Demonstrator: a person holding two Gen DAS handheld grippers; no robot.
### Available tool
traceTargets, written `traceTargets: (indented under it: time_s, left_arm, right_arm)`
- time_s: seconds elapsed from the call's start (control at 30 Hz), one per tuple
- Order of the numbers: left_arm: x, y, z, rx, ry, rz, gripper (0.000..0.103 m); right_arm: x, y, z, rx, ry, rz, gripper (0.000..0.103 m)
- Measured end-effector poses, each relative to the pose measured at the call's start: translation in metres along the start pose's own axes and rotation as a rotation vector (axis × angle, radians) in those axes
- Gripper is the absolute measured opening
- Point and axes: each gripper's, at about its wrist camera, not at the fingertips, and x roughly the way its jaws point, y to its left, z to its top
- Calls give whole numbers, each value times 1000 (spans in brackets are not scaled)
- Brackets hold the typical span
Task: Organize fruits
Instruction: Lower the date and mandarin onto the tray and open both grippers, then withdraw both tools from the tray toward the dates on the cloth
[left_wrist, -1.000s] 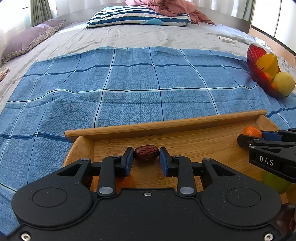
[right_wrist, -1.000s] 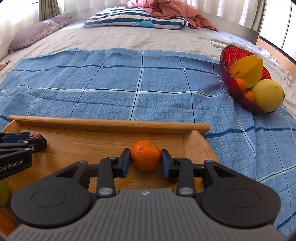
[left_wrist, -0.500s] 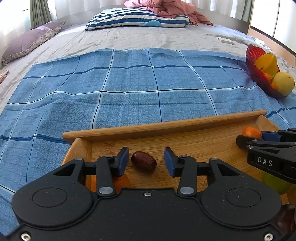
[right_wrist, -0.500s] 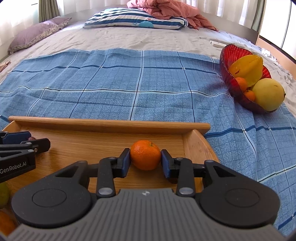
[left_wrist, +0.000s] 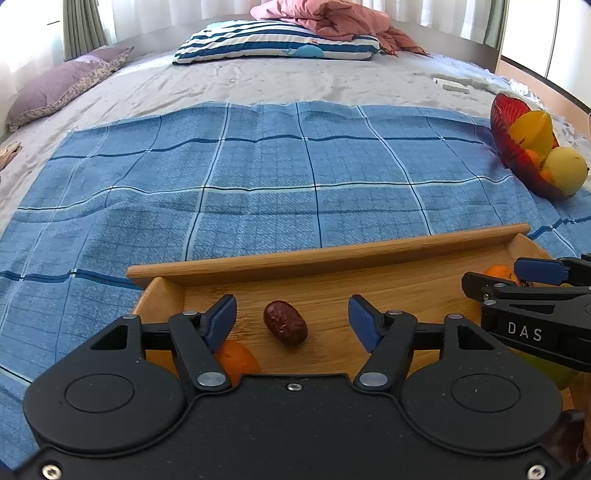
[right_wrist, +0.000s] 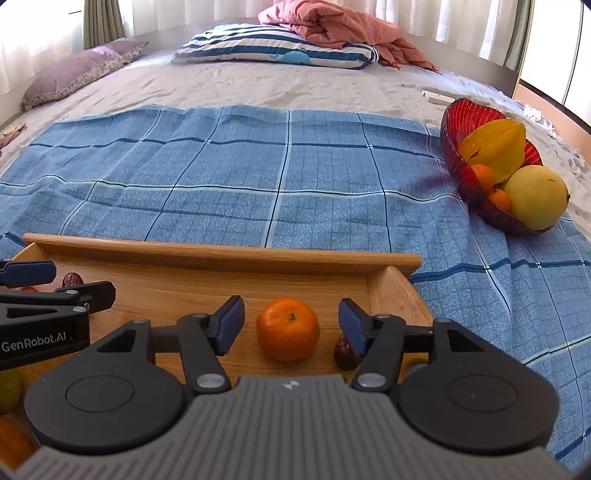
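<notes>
A wooden tray sits on a blue checked cloth on the bed. The left gripper is spread wide, and a dark red date lies on the tray floor between its blue pads, touching neither one. The right gripper is wide too. A small orange sits on the tray between its pads, with gaps on both sides. Another date peeks out just by its right pad. Far off to the right, a red bowl on the cloth holds a yellow star fruit, a big yellow fruit and little oranges.
</notes>
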Motion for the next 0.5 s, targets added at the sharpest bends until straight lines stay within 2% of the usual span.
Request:
traceTargets:
  time_s: [0.3,0.5]
  left_arm:
    - [-23,0,0,6,-40,-13,73]
    - [-45,-2,-13,6,-72,-43,73]
  right_arm:
    - [-16,-8,0,30,-41,8,73]
    - [-39,-14,-4,44,-88,38,73]
